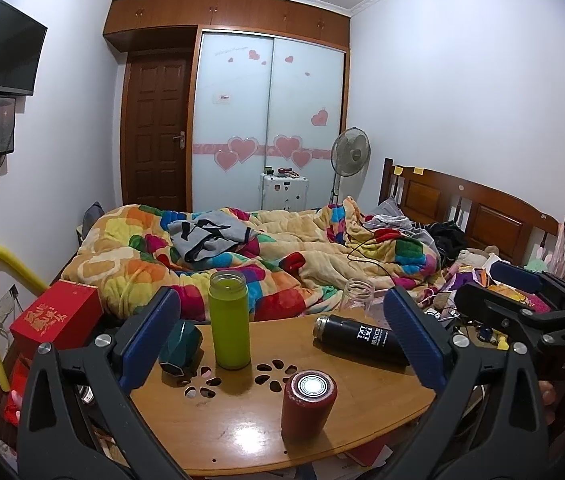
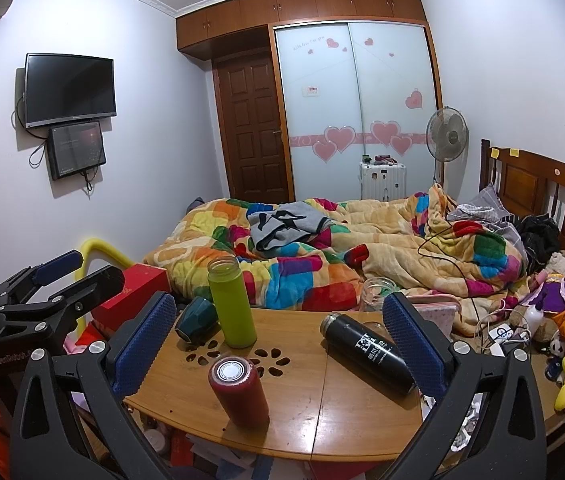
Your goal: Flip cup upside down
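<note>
Place: a home bedroom.
Bed (image 2: 362, 264): centre of frame, unmade, with a patchwork quilt (image 1: 242, 256) and wooden headboard (image 1: 482, 208) at right.
Wardrobe (image 2: 354, 112): far wall, sliding doors with pink hearts.
Door (image 1: 154, 136): wooden, left of wardrobe.
TV (image 2: 69, 89): wall-mounted, upper left.
Fan (image 2: 446, 134): right of the wardrobe.

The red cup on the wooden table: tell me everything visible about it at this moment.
The red cup is a matte red cylinder, its surface looking slightly textured. It stands on end near the front edge of the wooden table, and its top face is a shiny silver disc ringed in dark, which looks like a base or a lid; which of the two cannot be told. Nothing touches it but the table. Both grippers are open and clear of it; the green bottle stands behind it.
</note>
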The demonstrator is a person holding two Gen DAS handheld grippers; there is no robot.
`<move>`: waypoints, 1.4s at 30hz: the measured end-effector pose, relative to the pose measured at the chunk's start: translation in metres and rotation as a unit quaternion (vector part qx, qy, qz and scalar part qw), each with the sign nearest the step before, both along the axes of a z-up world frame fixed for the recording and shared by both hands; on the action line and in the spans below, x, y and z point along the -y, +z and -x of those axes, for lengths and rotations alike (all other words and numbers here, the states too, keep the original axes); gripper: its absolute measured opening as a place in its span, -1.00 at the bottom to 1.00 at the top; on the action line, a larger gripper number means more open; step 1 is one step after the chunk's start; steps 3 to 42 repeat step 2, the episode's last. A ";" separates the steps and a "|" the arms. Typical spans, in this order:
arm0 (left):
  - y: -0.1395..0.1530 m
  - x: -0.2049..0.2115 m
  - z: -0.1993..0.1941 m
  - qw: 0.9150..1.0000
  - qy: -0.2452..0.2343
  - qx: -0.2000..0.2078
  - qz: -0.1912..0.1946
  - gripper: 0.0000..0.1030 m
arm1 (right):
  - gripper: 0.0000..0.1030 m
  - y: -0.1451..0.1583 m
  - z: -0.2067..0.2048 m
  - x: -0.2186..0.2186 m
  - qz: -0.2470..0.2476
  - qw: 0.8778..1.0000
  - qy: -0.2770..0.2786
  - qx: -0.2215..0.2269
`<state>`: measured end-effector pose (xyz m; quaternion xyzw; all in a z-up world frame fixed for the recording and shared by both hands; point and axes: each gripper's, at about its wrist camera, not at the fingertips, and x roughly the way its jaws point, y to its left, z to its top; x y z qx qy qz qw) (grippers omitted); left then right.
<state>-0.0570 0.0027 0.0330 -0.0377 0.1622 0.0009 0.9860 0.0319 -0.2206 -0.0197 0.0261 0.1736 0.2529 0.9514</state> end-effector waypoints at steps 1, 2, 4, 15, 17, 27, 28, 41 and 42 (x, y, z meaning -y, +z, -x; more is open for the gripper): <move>0.000 0.000 0.000 1.000 -0.001 0.000 -0.001 1.00 | 1.00 -0.001 0.000 0.000 0.000 1.000 0.000 -0.001; 0.000 0.001 0.000 1.000 -0.003 0.001 -0.001 1.00 | 1.00 -0.002 0.000 0.001 -0.001 1.000 -0.001 -0.001; 0.000 0.001 0.000 1.000 -0.003 0.001 -0.001 1.00 | 1.00 -0.002 0.000 0.001 -0.001 1.000 -0.001 -0.001; 0.000 0.001 0.000 1.000 -0.003 0.001 -0.001 1.00 | 1.00 -0.002 0.000 0.001 -0.001 1.000 -0.001 -0.001; 0.000 0.001 0.000 1.000 -0.003 0.001 -0.001 1.00 | 1.00 -0.002 0.000 0.001 -0.001 1.000 -0.001 -0.001; 0.000 0.001 0.000 1.000 -0.003 0.001 -0.001 1.00 | 1.00 -0.002 0.000 0.001 -0.001 1.000 -0.001 -0.001; 0.000 0.001 0.000 1.000 -0.003 0.001 -0.001 1.00 | 1.00 -0.002 0.000 0.001 -0.001 1.000 -0.001 -0.001; 0.000 0.001 0.000 1.000 -0.003 0.001 -0.001 1.00 | 1.00 -0.002 0.000 0.001 -0.001 1.000 -0.001 -0.001; 0.000 0.001 0.000 1.000 -0.003 0.001 -0.001 1.00 | 1.00 -0.002 0.000 0.001 -0.001 1.000 -0.001 -0.001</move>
